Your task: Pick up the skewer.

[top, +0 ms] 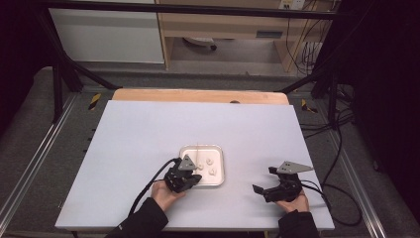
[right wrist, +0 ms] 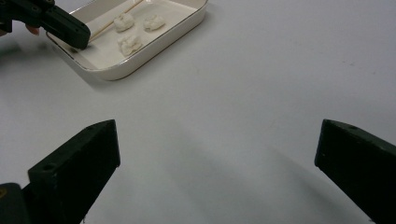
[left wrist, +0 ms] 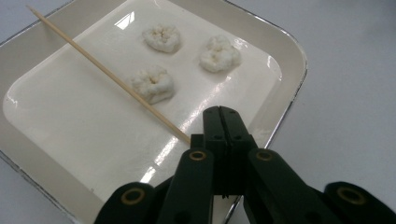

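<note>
Skewer [left wrist: 107, 74] orientation is what the next move is judged to turn on: in the left gripper view it is seen running from the closed tips of the left gripper [left wrist: 223, 122] diagonally away across the tray [left wrist: 299, 70], its near end pinched between the pads and its far end reaching over the tray's far rim. The left jaws are pressed fully together, with nothing but the thin stick caught between them. Three white lumps lie on the tray floor beside the stick: the nearest lump [left wrist: 153, 84] is just beside the shaft, roughly halfway along it, while the other two are set farther off to the same side. For a lump to be speared, the free far end would probably have to be swung round toward it, since the point is aimed past all three. The right gripper [top: 277, 187] is held well apart from the tray, over bare table [top: 148, 129], its jaws spread wide and empty; in its own view the tray is seen far off. The left hand [top: 166, 193] is thus much the nearer to the work.
</note>
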The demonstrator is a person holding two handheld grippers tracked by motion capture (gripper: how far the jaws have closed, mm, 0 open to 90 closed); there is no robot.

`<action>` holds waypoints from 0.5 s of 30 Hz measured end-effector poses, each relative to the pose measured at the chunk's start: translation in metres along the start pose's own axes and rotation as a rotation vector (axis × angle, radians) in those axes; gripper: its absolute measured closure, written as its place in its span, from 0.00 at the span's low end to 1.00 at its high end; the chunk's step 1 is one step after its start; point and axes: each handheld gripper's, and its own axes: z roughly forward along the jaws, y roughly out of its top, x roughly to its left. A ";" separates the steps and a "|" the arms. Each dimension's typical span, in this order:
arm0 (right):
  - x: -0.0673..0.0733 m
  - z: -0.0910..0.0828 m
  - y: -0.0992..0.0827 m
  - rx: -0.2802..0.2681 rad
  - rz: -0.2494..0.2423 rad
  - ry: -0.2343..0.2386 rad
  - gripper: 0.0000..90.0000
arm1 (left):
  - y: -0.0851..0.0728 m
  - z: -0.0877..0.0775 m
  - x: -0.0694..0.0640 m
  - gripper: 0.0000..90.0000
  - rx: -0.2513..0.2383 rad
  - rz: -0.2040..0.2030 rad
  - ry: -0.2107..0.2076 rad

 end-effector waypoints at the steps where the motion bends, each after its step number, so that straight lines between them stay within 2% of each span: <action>1: 0.000 0.000 0.000 0.001 0.001 0.000 0.01 | -0.001 0.000 0.000 1.00 -0.002 -0.005 0.002; 15: 0.000 0.000 0.000 0.004 0.001 0.001 0.01 | -0.008 -0.010 0.006 1.00 0.021 -0.015 0.031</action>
